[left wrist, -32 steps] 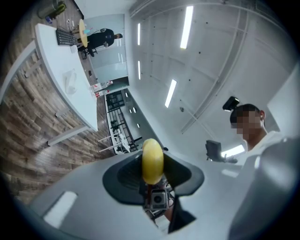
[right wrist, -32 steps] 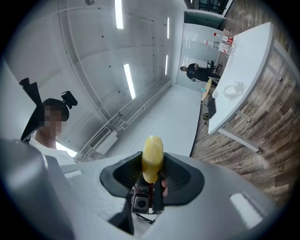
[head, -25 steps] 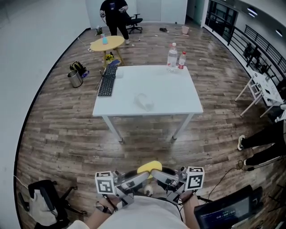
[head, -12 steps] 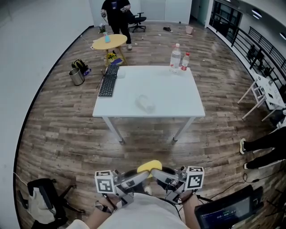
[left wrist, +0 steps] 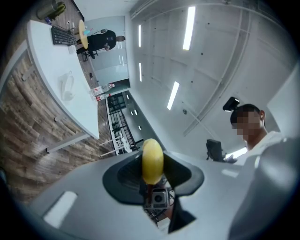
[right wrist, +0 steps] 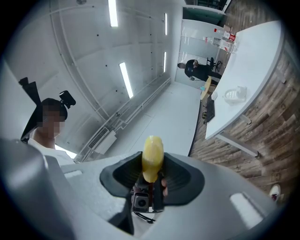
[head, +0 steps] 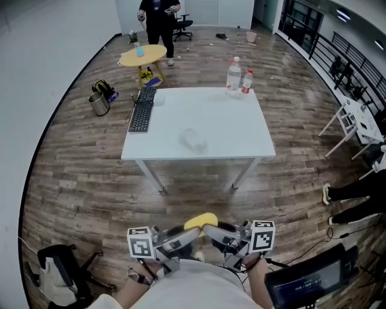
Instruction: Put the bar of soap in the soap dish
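Observation:
A yellow bar of soap [head: 201, 221] is held close to the person's body, over the wooden floor. My left gripper [head: 190, 233] and my right gripper [head: 211, 232] face each other, and each is shut on the soap from its own side. In the left gripper view the soap [left wrist: 152, 161] stands edge-on between the dark pads of the left gripper [left wrist: 152, 165]. The right gripper view shows the soap [right wrist: 152, 157] the same way in the right gripper [right wrist: 152, 163]. A clear soap dish [head: 194, 139] sits mid-table, far ahead; it also shows as the dish [left wrist: 67, 87] and the dish [right wrist: 234, 93].
The white table [head: 241, 130] carries a black keyboard [head: 140, 110] at its left and two bottles [head: 233, 75] at the back. Behind it are a yellow round table [head: 143, 55], a metal bucket [head: 99, 104] and a standing person [head: 158, 15]. A chair [head: 57, 271] is lower left and a screen [head: 304, 283] lower right.
The table has drifted slightly nearer and to the left in the head view. Both grippers keep the same hold on the soap.

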`<state>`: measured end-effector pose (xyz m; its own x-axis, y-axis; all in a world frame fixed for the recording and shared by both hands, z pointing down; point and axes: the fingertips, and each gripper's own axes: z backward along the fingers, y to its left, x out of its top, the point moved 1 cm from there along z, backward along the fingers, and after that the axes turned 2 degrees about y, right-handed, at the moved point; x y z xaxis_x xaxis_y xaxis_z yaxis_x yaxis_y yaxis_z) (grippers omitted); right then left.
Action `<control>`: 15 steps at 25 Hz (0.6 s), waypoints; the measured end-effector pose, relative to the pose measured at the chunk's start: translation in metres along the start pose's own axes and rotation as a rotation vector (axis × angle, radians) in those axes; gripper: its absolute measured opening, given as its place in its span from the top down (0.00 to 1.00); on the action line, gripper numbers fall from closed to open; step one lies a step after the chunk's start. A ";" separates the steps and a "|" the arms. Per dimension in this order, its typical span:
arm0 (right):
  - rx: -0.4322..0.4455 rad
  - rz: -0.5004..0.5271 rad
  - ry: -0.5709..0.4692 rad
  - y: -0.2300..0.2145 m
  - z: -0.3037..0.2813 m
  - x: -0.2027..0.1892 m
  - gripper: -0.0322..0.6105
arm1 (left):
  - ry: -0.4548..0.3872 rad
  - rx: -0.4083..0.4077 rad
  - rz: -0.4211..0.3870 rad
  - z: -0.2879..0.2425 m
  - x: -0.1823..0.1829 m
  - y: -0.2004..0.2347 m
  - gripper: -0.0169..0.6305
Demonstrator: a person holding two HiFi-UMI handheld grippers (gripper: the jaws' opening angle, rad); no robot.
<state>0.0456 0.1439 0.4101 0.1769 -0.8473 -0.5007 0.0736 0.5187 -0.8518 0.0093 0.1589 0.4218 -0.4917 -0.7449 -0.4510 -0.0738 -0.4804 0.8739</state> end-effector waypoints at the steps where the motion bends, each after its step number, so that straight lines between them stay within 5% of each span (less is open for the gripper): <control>1: -0.003 0.002 0.003 -0.001 -0.001 0.002 0.74 | 0.000 -0.004 0.002 -0.001 0.003 0.001 0.76; 15: -0.033 -0.010 -0.015 -0.032 -0.024 0.040 0.74 | 0.008 -0.044 0.049 -0.011 0.049 0.020 0.76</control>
<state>0.0270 0.0912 0.4134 0.1910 -0.8503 -0.4904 0.0433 0.5064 -0.8612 -0.0068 0.1078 0.4153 -0.4872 -0.7714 -0.4093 -0.0117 -0.4629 0.8863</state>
